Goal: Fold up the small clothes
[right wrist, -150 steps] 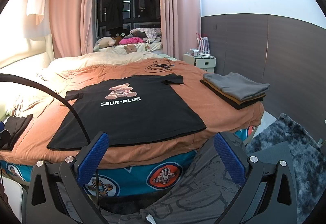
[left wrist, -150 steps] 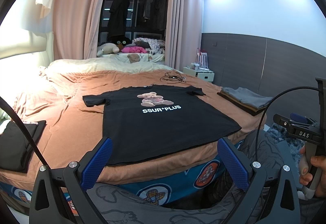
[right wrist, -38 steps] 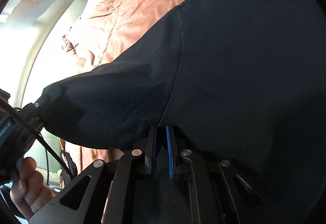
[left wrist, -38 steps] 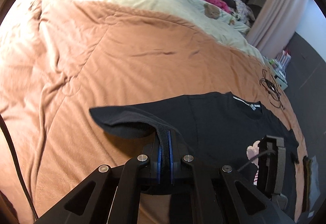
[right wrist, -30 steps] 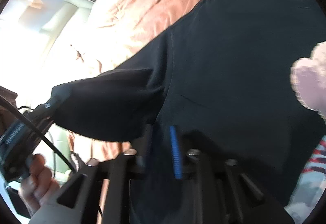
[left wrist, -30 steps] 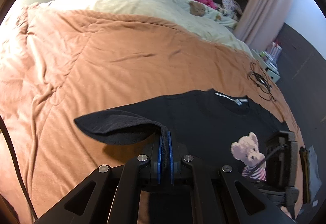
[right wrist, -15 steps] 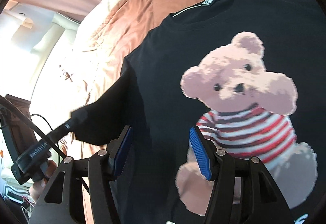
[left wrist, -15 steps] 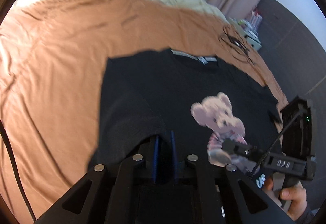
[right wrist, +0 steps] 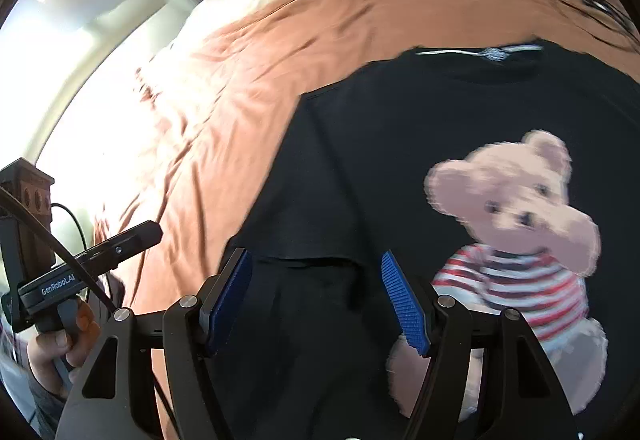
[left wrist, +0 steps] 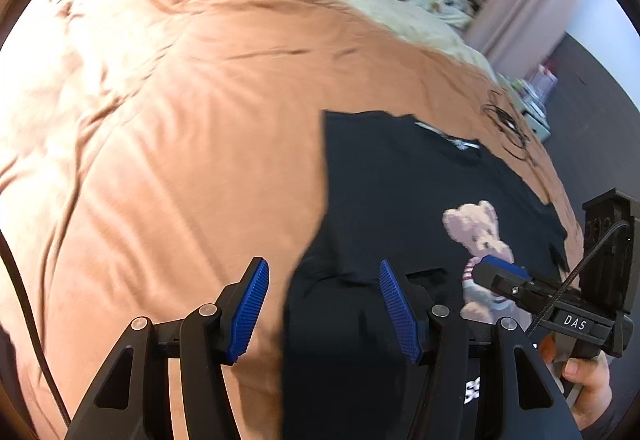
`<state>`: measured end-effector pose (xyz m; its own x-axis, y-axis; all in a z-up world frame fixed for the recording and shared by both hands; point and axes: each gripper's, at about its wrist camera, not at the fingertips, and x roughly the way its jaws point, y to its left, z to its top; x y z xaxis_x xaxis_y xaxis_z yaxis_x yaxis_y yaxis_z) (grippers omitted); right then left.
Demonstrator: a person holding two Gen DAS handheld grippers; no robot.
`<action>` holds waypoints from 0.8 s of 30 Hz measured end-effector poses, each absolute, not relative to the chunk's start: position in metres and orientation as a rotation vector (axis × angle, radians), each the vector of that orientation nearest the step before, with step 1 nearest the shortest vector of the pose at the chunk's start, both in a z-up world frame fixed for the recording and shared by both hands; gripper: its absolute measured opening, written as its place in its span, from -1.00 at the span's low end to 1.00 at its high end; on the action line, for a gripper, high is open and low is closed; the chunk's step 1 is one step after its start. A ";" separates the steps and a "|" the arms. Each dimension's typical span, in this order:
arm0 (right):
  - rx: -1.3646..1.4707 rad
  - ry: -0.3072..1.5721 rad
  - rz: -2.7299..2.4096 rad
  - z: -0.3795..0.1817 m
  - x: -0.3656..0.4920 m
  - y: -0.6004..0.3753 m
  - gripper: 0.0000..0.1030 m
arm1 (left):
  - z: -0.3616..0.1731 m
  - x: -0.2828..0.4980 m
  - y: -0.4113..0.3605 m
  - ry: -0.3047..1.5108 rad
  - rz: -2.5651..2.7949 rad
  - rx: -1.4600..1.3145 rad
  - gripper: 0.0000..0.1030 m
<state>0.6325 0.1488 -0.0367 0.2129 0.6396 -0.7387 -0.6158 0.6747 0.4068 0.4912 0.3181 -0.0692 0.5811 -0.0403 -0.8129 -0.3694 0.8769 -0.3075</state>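
Released since a second ago: sleeve (left wrist: 348, 252) folded inward over black T-shirt (left wrist: 400, 176), flat on orange bed cover (left wrist: 180, 144). Left tongs (left wrist: 324, 304) spread apart, empty, above the fold; right tongs (right wrist: 316, 296) likewise. Bear print (right wrist: 516, 216) uncovered.

One T-shirt (left wrist: 404, 200) — two tools — one bedspread (left wrist: 192, 144)

My left gripper (left wrist: 323, 307) and my right gripper (right wrist: 320, 300) have matt black plastic arms with small shiny metal screws, and their blue pads (left wrist: 249, 310) are ribbed and look like rubber. The black T-shirt (left wrist: 400, 192) is soft matt cloth, and the bear print (right wrist: 516, 224) in its middle looks flat and smooth. Around the T-shirt, the orange-brown blanket (left wrist: 180, 128) is soft, wrinkled matt cloth.
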 end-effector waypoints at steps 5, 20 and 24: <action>-0.076 1.039 0.911 -0.048 0.619 0.194 0.28 | -0.088 0.465 0.342 0.948 0.264 -0.509 0.16; -0.313 1.059 0.850 -0.089 0.611 0.297 -0.04 | -0.117 0.438 0.380 0.954 0.302 -0.578 0.15; -0.334 1.069 0.800 -0.094 0.617 0.302 -0.90 | -0.117 0.439 0.380 0.956 0.301 -0.576 0.15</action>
<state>0.6172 0.3019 -0.0944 0.2409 0.4183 -0.8758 -0.7225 0.6798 0.1260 0.4391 0.3803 -0.1171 0.5510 -0.0077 -0.8345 -0.4847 0.8110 -0.3276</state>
